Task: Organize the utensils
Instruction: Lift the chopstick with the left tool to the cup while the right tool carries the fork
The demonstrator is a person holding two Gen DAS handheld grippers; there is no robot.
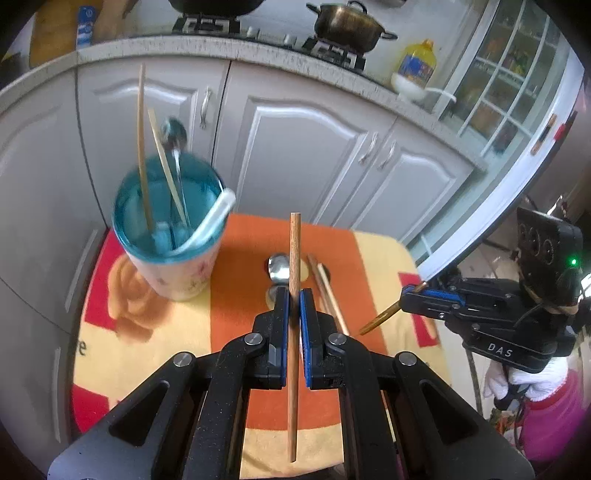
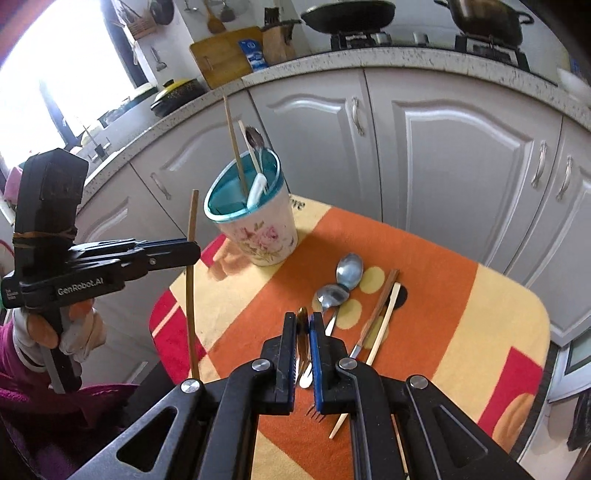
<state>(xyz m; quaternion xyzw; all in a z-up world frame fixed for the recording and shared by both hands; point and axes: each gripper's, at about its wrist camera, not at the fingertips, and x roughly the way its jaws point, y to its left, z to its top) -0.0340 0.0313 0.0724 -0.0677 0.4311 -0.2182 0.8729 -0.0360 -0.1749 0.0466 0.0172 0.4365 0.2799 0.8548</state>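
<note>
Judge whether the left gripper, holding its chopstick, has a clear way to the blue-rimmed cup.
Probably yes. The left gripper is shut on the chopstick, the cup stands ahead to its left, its mouth open, and nothing lies between; utensils inside leave room.

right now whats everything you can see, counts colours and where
cup: one, floral outside, teal inside, far left of the cloth; holds two chopsticks, a spoon and a white utensil
cloth: one, orange, yellow and red, covers the table
spoons: two, silver, lying mid-cloth, bowls touching
loose chopsticks: two, one brown, one pale, lying right of the spoons
brown chopstick: one, upright in the left gripper
fork: one, gold, in the right gripper
cabinets: white doors behind the table
pot: one, metal, on the stove
oil bottle: one, yellow, on the counter
left gripper: black, blue pads, shut on the chopstick
right gripper: black, blue pads, shut on the fork
gloved hands: white gloves
</note>
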